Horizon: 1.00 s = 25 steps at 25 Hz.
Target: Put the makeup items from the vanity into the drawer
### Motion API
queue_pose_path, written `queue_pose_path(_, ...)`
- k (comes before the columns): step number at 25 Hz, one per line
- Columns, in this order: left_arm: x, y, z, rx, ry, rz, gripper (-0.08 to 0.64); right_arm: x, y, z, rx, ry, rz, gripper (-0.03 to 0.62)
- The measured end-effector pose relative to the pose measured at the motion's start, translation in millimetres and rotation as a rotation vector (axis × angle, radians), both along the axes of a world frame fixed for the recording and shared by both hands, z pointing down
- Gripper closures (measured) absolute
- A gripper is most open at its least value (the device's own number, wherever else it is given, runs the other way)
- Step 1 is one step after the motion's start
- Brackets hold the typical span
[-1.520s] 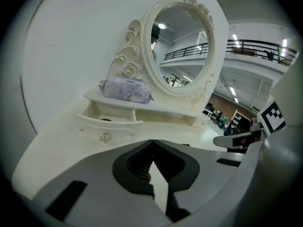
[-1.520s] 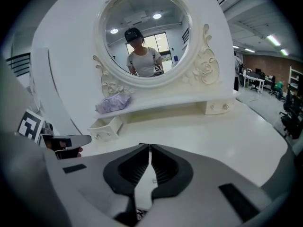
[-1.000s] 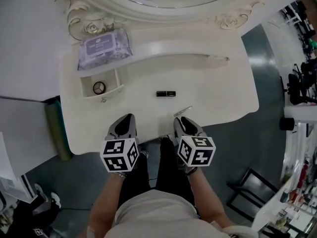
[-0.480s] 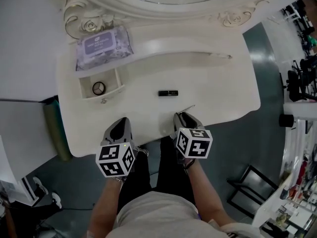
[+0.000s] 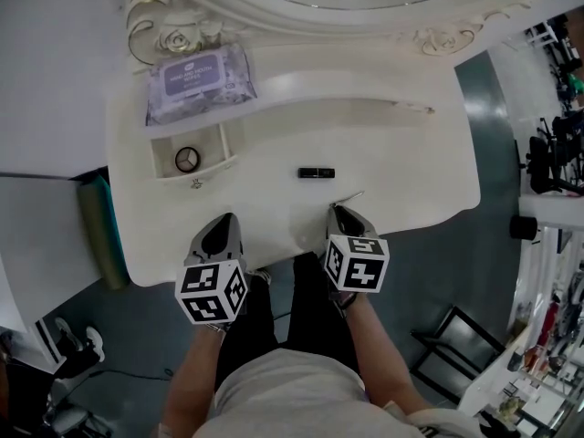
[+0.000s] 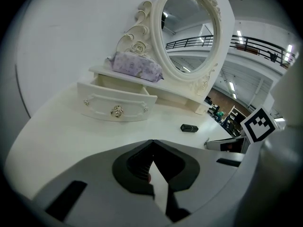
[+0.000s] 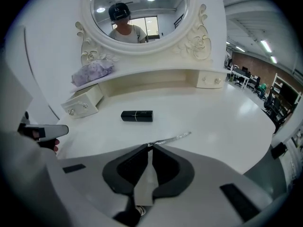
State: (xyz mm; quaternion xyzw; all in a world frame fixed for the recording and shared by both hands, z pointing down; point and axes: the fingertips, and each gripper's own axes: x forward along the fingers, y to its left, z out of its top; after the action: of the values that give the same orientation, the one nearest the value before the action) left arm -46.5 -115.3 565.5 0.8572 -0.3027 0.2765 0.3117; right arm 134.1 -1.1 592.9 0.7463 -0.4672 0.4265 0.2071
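A black lipstick [image 5: 316, 172] [image 7: 137, 116] [image 6: 189, 127] lies mid-table on the white vanity [image 5: 401, 153]. A thin silver stick [image 5: 351, 198] [image 7: 175, 137] lies just right of it. My right gripper [image 5: 339, 210] [image 7: 150, 145] has just been closing and its tips pinch the stick's near end, which still rests on the table. My left gripper [image 5: 224, 219] [image 6: 152, 142] is shut on nothing near the front edge. At the back left the small drawer [image 5: 196, 174] [image 6: 116, 105] stands open with a round item [image 5: 187, 159] inside.
A purple pack of wipes [image 5: 199, 82] [image 6: 136, 65] sits on the shelf above the drawer. The oval mirror [image 7: 137, 13] rises behind. A green roll [image 5: 94, 235] stands on the floor left of the table. The person's legs are under the front edge.
My left gripper has drawn back a little toward the person. The right gripper stays at the silver stick's near end. Lipstick and stick lie where they were.
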Motion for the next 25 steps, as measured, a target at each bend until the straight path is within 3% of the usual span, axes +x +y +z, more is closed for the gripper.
queue_pose_path(3, 0, -3, -1, 0.001, 0.004, -0.008, 0.555, -3, 2, 0, -0.006, -0.006, -0.008, 0.572)
queue_pose_path(18, 8, 0, -17, 0.024, 0.041, -0.019, 0.555, -4, -11, -44, 0.104, 0.011, -0.057, 0.574)
queue_pose_path(25, -7, -11, -35, 0.070, 0.068, -0.091, 0.555, -17, -37, -69, 0.170, 0.031, -0.134, 0.574)
